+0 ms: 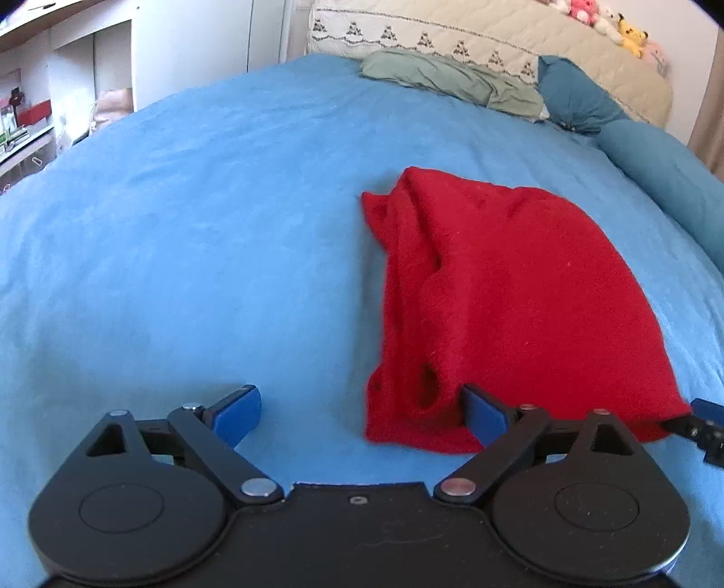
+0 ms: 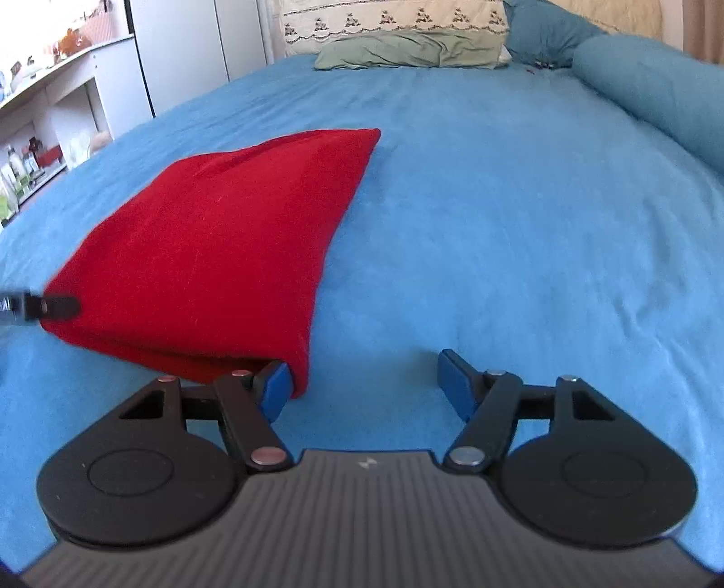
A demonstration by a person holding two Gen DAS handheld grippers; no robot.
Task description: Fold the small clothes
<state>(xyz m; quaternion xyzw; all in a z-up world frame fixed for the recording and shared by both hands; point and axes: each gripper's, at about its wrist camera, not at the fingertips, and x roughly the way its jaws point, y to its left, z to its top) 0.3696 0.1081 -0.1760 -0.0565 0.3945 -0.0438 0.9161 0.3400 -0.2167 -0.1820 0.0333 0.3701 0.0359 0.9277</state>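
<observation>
Both grippers hang low over a bed covered in a blue sheet (image 1: 181,226), each with its jaws standing wide apart and nothing clamped between the blue pads. From the left wrist view, the left gripper (image 1: 362,414) sits at the near edge of a red knitted garment (image 1: 497,294), which lies folded on the sheet, right of centre. Its right-hand pad rests against the garment's near hem, while the other pad is out over bare sheet, well clear of the cloth. At the far right of that view, the dark tip of the other gripper reaches the garment's near right corner.

In the right wrist view, the right gripper (image 2: 364,382) is just beside the garment's near right corner. The left-hand pad is tucked against the edge of the cloth there, and the other pad stands over bare sheet. The garment (image 2: 217,244) spreads away to the left and narrows to a point further up the bed. A dark finger of the left gripper touches its near left corner.

Further up the bed lie a green pillow (image 2: 407,52), a cream embroidered pillow (image 2: 393,22) behind it, and a teal bolster (image 2: 656,90) along the right side. White shelves (image 2: 59,90) stand to the left.
</observation>
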